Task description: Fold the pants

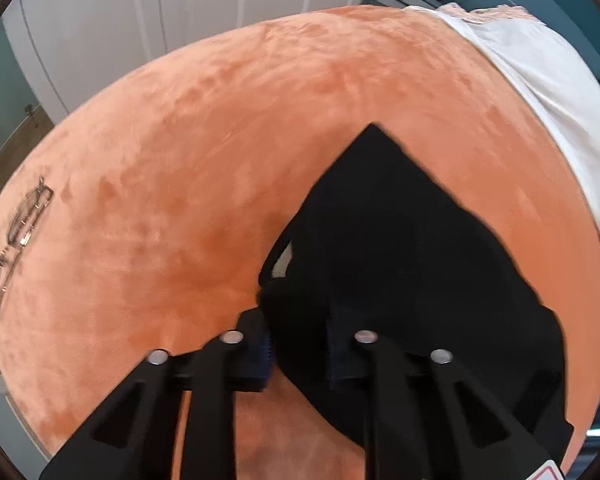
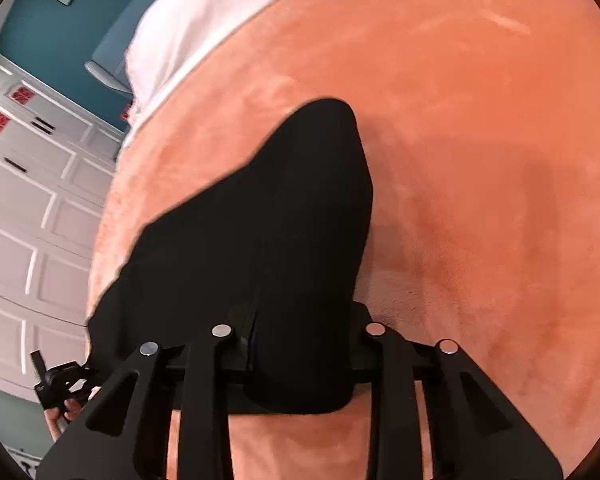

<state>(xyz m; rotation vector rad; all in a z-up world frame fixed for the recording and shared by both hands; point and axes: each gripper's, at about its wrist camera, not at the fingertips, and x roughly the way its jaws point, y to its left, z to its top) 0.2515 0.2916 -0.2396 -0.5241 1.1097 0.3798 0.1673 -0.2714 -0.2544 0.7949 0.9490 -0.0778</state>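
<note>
The black pants (image 1: 400,240) lie bunched on an orange plush blanket (image 1: 220,140). My left gripper (image 1: 300,354) is shut on the pants' near edge, with the cloth draped over the right finger. In the right wrist view the pants (image 2: 260,240) hang as a long dark fold over the blanket (image 2: 480,160). My right gripper (image 2: 300,360) is shut on a thick roll of the pants between its fingers. The other gripper (image 2: 60,380), held by a hand, shows at the lower left of that view.
A pair of glasses (image 1: 16,240) lies on the blanket at the far left. A white sheet (image 1: 540,100) covers the bed's far right side, also in the right wrist view (image 2: 204,12). White panelled doors (image 2: 28,220) and a teal wall (image 2: 60,32) stand beyond the bed.
</note>
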